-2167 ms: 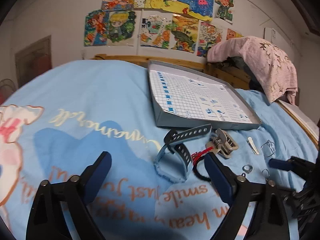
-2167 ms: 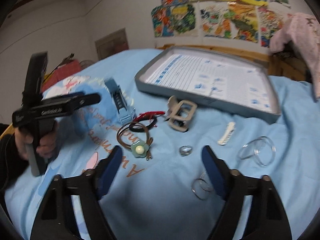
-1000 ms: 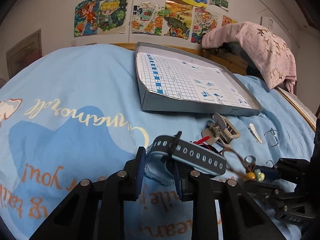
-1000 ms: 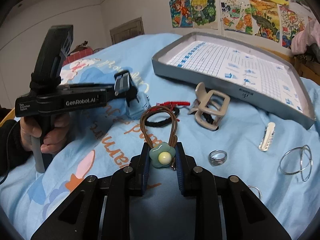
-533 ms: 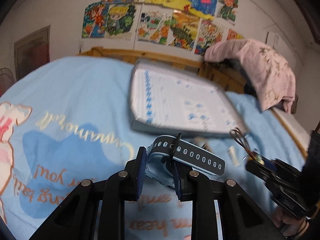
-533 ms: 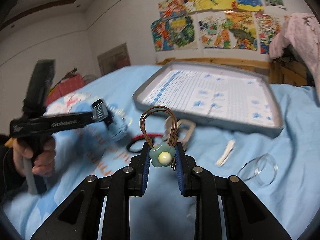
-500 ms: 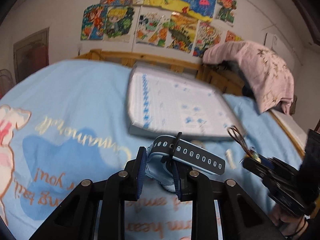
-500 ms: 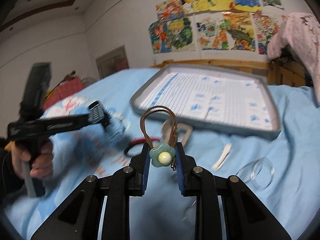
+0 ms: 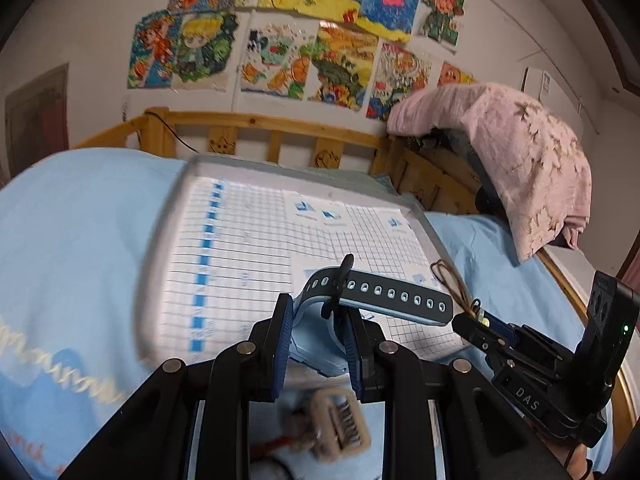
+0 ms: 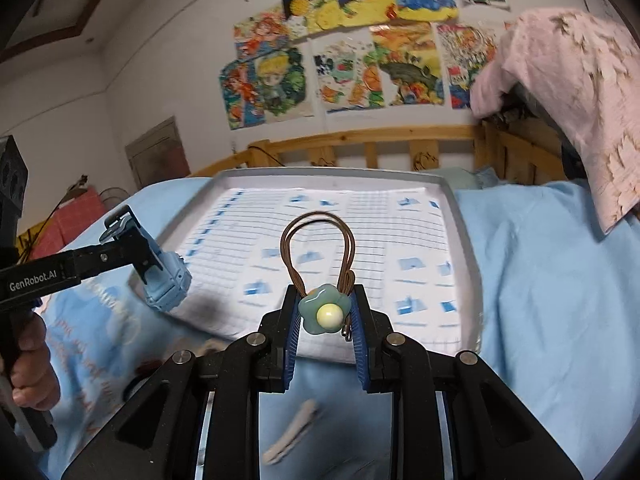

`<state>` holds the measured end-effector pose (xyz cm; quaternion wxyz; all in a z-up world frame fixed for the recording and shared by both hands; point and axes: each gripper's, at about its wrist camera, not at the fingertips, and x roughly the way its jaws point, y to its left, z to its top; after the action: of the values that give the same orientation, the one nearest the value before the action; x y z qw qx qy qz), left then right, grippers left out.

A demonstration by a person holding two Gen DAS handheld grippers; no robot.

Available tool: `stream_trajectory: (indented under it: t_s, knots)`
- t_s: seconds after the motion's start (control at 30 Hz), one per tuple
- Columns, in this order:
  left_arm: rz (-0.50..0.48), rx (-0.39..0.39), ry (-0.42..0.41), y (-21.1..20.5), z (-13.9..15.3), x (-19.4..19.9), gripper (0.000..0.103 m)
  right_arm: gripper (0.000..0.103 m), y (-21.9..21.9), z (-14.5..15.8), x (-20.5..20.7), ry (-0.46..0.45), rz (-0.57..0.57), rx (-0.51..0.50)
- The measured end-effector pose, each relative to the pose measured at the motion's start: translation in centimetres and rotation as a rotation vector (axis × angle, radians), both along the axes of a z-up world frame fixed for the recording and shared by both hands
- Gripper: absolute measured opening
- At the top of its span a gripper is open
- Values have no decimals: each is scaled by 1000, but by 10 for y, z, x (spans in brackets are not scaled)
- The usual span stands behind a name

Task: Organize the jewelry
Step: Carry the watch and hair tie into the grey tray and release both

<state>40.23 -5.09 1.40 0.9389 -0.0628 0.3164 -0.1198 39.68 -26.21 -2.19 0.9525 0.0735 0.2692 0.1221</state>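
Left wrist view: bed covered by a light blue sheet [image 9: 80, 216] with printed lettering; wooden bed rail [image 9: 276, 128] along the far side; white wall hung with a row of colourful cartoon pictures [image 9: 296, 40]; pink blanket [image 9: 520, 152] draped over the rail at the right. A shallow grey tray [image 9: 160, 248], lined with a blue-and-white grid sheet, lies on the sheet. A beige claw hair clip [image 9: 340, 424], blurred, lies on the sheet near the tray's front edge.

Left gripper [image 9: 318, 344]: tongs clamped on a light blue watch [image 9: 316, 344] at its case; the dark perforated strap juts out to the right. The watch is held above the tray's front portion, clear of the liner.

Right wrist view: right gripper [image 10: 324, 316]: tongs clamped on a hair tie [image 10: 320, 256] with a teal flower charm and pale bead; its brown elastic loop stands upright above the tips. It is held over the tray's near edge, to the right of the watch. A white hair clip [image 10: 292, 432], blurred, lies on the sheet below the gripper.
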Motion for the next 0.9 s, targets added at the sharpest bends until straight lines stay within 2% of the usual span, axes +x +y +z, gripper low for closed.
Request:
stream_trajectory:
  t_s: [0.13, 0.3, 0.4, 0.43, 0.5, 0.53, 0.57, 0.63, 0.7, 0.8, 0.83, 0.87, 0.9]
  knots:
    - [-26, 44, 37, -15, -16, 18, 23, 21, -20, -21, 20, 48, 6, 51]
    - [-12, 36, 85, -21, -30, 29, 25, 21, -35, -48, 32, 121, -24, 133]
    - [0, -1, 71, -20, -33, 25, 32, 22, -34, -55, 33, 129, -41, 141]
    - [3, -12, 67, -19, -33, 22, 37, 22, -34, -56, 32, 130, -42, 141]
    - [14, -9, 61, -19, -32, 18, 56, 28, -34, -57, 31, 126, -47, 143]
    - [22, -3, 52, -19, -30, 16, 71, 33, -35, -56, 30, 121, -50, 145]
    - [38, 3, 23, -18, -26, 9, 76, 40, -36, -55, 28, 114, -55, 146]
    - [50, 1, -6, -17, -19, 1, 76, 51, -39, -51, 22, 99, -71, 145]
    - [56, 3, -16, -16, -9, -10, 79, 52, -41, -44, 14, 75, -89, 135]
    - [98, 9, -85, -12, 9, -36, 97, 55, -47, -28, -4, 18, -110, 115]
    - [114, 13, -117, -11, 15, -47, 103, 65, -49, -21, -13, -13, -116, 113]
    - [123, 15, -143, -10, 20, -54, 103, 76, -52, -14, -22, -41, -120, 116]
    - [128, 19, -188, -9, 28, -70, 103, 80, -55, -6, -32, -76, -125, 117]
